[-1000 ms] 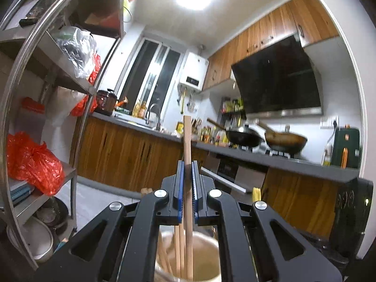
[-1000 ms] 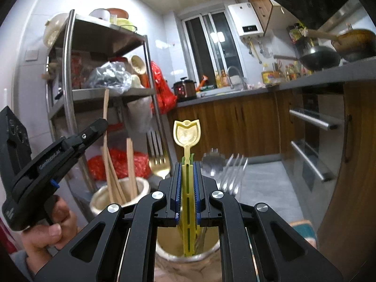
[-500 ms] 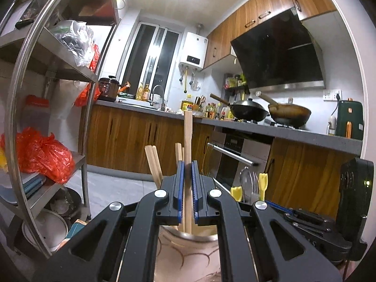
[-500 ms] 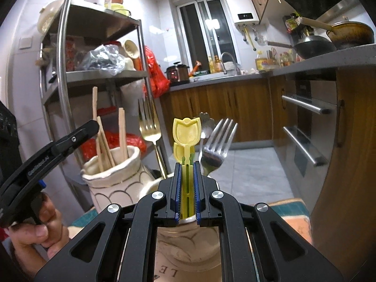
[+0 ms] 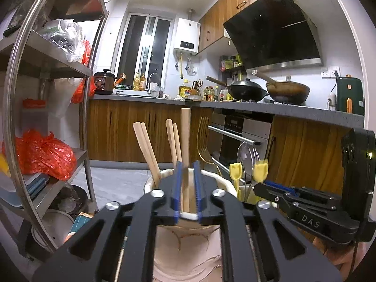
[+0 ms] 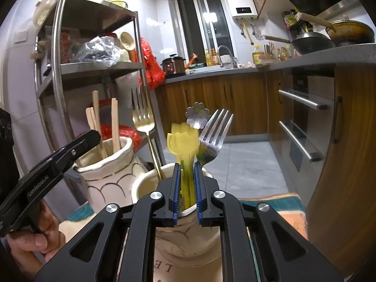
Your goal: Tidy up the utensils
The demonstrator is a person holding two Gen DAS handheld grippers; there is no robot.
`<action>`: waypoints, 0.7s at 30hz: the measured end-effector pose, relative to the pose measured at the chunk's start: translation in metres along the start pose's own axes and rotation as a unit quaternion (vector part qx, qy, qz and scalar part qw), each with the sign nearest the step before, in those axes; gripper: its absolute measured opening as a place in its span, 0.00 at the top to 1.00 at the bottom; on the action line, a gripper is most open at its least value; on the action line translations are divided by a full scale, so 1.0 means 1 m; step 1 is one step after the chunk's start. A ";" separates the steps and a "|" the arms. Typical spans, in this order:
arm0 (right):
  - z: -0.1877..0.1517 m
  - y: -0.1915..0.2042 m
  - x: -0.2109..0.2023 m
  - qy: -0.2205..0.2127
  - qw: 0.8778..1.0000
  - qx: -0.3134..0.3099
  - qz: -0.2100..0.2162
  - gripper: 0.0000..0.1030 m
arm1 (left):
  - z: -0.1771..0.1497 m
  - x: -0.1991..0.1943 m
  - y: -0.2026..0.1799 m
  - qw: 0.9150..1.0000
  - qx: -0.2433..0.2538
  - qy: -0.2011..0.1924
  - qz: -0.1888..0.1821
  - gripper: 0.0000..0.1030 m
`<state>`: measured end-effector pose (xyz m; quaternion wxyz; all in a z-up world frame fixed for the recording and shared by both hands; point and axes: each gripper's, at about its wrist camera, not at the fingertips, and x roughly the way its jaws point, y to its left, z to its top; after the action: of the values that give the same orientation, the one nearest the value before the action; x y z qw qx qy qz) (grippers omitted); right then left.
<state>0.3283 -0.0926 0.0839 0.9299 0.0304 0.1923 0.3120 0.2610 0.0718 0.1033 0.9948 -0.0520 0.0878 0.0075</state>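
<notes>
Left wrist: left tool (image 5: pixel 187 189) apart round chopstick (image 5: pixel 185 141) | right wrist: right tool (image 6: pixel 187 186) apart, silver fork (image 6: pixel 214 134)

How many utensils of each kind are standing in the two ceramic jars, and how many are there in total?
Wooden chopsticks: 5
Forks: 2, the gold fork and the silver fork
Yellow tulip-topped utensils: 2
Silver flower-topped utensil: 1
Total: 10
</notes>
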 end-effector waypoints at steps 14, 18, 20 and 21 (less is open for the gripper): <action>-0.007 0.003 -0.029 -0.013 1.000 -0.015 -0.007 0.64 | 0.001 -0.029 0.009 1.000 0.003 -0.006 0.016 0.42; -0.015 0.006 -0.038 -0.009 1.000 -0.017 -0.005 0.52 | -0.005 -0.044 0.010 1.000 0.010 -0.003 0.023 0.25; -0.018 0.007 -0.042 -0.007 1.000 -0.019 -0.003 0.45 | -0.011 -0.052 0.007 1.000 0.020 -0.001 0.022 0.18; -0.020 0.009 -0.044 -0.007 1.000 -0.021 -0.004 0.38 | -0.013 -0.054 0.006 0.999 0.024 -0.001 0.022 0.12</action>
<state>0.2836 -0.1132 0.0823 0.9328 0.0124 0.1798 0.3120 0.2053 0.0761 0.0995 0.9954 -0.0265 0.0881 0.0277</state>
